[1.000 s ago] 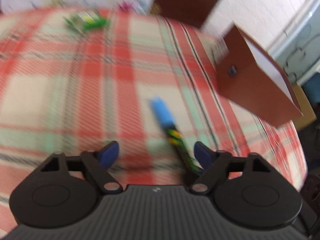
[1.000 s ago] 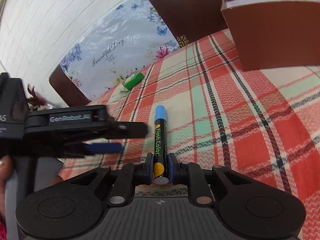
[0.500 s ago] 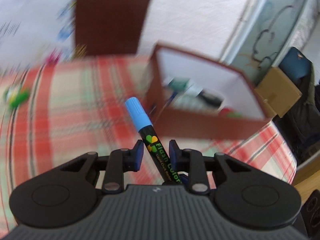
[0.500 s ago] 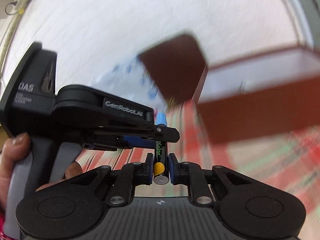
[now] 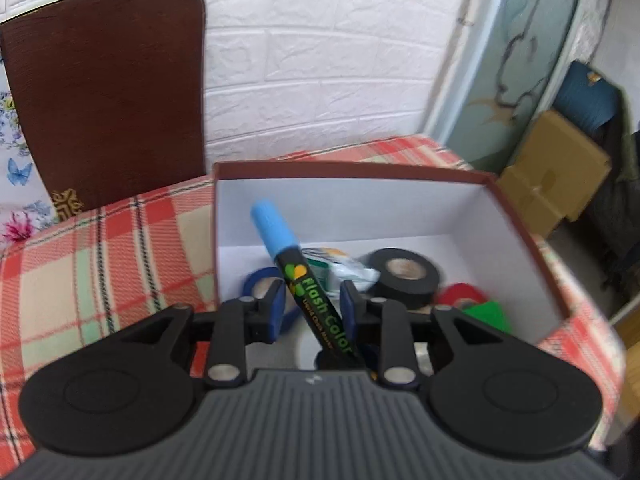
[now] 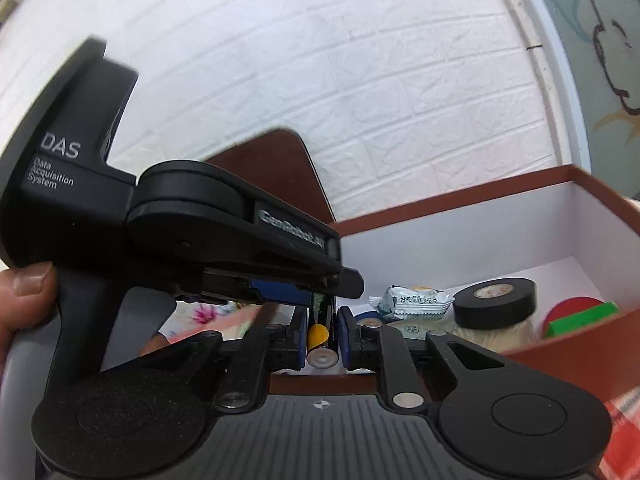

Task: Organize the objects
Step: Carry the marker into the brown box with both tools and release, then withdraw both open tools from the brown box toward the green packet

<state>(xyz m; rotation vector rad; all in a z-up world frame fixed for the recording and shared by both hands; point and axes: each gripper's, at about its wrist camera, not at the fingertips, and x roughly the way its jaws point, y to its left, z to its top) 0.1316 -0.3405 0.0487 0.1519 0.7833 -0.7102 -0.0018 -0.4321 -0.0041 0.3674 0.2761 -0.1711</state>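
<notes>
Tape roll crowds box floor.

Likely home (plaid tablecloth)

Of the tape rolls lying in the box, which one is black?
The black tape roll in the middle of the box; the blue roll lies left, the red roll right.

Marker between jaws (tilted), over box.
</notes>
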